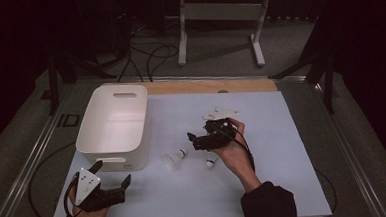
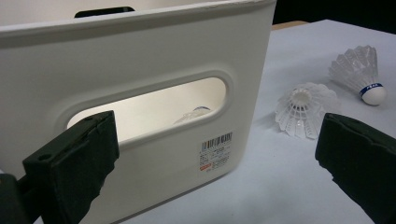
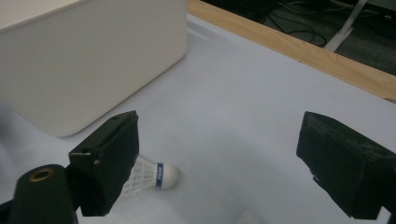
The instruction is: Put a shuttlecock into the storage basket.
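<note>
White plastic bin [image 1: 113, 126]: stands on the left half of the pale table cover [image 1: 283, 149], with a handle slot in its near wall and a barcode label [image 2: 215, 151] below the slot; through the slot the left gripper view shows what looks like another shuttlecock lying inside. Shuttlecock [image 1: 175, 159], white feathers, white cork with a blue band: lies on its side on the cover just right of the bin's near corner, cork pointing away from the person. Second shuttlecock [image 1: 212, 162]: lies near the first, further right, close under the right hand. Left gripper [image 1: 112, 174]: held low at the near left edge of the table, just in front of the bin, jaws spread wide and empty. Right gripper [image 1: 196, 138]: held above the middle of the table, turned toward the bin, jaws wide apart with nothing between them; the banded shuttlecock [image 3: 149, 176] lies on the cover below, partly hidden behind one jaw.
</note>
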The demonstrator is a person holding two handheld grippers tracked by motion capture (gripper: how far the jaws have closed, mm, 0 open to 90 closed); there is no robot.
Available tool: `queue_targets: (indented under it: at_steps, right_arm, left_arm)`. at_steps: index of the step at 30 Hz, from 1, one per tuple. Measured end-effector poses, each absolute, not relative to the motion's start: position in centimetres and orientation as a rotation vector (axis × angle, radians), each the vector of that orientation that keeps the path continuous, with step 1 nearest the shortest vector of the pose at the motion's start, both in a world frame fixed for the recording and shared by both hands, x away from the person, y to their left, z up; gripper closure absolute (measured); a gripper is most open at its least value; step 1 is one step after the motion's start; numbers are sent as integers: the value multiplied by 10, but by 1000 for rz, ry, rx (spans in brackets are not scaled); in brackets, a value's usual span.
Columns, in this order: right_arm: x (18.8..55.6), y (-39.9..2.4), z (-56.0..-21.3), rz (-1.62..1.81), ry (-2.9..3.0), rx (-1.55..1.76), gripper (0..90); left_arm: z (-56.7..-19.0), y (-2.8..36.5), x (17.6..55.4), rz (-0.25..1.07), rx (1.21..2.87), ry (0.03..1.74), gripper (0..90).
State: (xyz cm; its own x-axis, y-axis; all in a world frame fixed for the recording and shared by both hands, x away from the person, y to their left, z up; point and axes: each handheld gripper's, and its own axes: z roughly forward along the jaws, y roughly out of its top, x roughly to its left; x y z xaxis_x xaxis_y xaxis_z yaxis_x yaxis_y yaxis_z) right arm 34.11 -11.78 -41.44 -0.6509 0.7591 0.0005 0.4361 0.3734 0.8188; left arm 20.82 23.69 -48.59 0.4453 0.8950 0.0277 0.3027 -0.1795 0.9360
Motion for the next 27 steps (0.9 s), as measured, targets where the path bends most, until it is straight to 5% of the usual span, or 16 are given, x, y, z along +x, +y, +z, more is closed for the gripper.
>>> queue_targets:
  at_steps: [27]
  right_arm:
    - [330, -134, -425, 1131, 2250, 1039, 140]
  left_arm:
    - [-486, 237, 208, 756, 1714, 1042, 2]
